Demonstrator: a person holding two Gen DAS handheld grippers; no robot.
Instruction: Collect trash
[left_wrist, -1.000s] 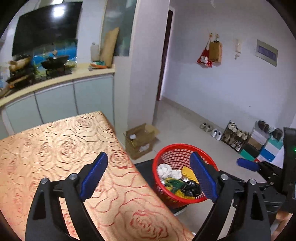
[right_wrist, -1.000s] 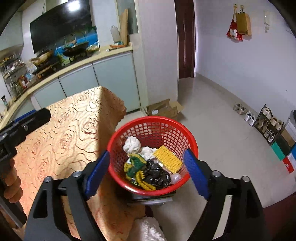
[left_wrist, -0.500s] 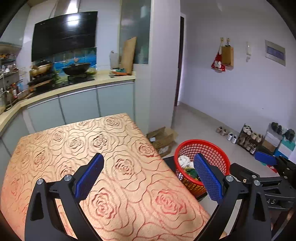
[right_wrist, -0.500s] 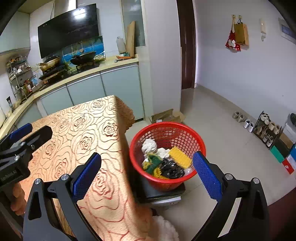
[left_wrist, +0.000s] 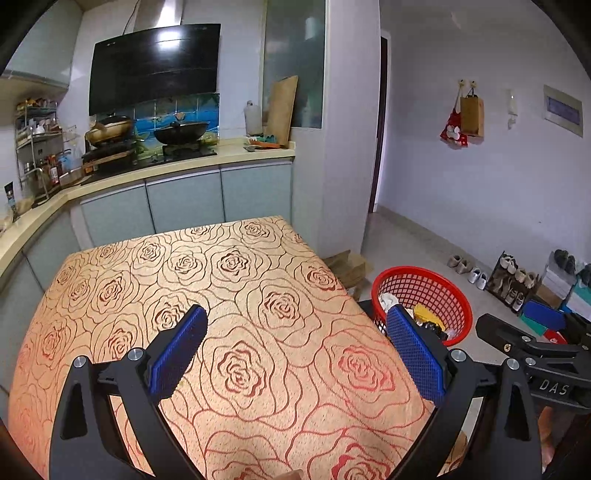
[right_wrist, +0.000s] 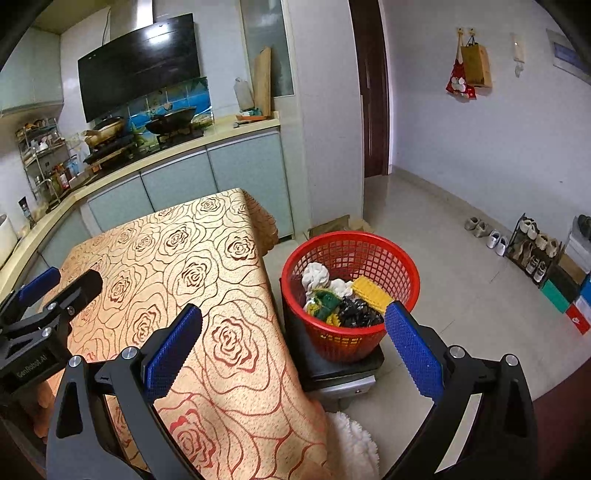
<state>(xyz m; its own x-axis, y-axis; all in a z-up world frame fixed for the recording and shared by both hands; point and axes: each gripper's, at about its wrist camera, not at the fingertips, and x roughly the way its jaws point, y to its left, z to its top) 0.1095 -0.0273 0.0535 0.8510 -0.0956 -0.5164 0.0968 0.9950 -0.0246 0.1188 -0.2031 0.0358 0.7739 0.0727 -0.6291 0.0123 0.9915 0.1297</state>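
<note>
The red basket (right_wrist: 350, 291) stands upright, mouth up, on a dark stool (right_wrist: 338, 373) at the table's (right_wrist: 207, 295) 3 o'clock edge, holding crumpled trash (right_wrist: 341, 297). Left gripper (left_wrist: 295, 356) and right gripper (right_wrist: 293, 349) both gape wide, empty.

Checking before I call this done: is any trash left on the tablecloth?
No. In the left wrist view the rose-patterned tablecloth is bare, and the trash sits in the red basket beside the table.
</note>
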